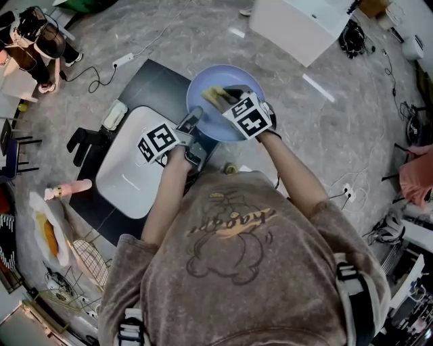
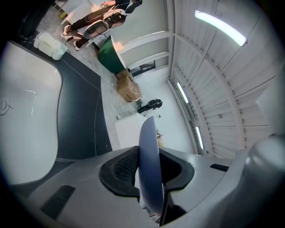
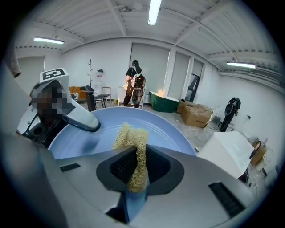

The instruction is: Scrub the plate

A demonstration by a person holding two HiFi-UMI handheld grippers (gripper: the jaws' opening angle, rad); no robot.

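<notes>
A light blue plate [image 1: 206, 115] is held up above the floor, its rim pinched by my left gripper [image 1: 193, 126]. In the left gripper view the plate [image 2: 149, 164] stands edge-on between the black pads [image 2: 122, 169], which press on it. My right gripper [image 1: 229, 95] is over the plate's face, shut on a yellow mesh scrubber [image 1: 215, 94]. In the right gripper view the scrubber [image 3: 132, 149] sticks out of the jaws against the plate [image 3: 171, 129], and the left gripper [image 3: 75, 118] grips the rim at the left.
A white basin [image 1: 132, 165] lies on a dark mat [image 1: 155, 81] under my left arm. A white soap box [image 1: 114, 115] sits beside it, a pink bottle [image 1: 67, 190] lies at the left. A white cabinet [image 1: 298, 20] stands ahead; cables cross the floor.
</notes>
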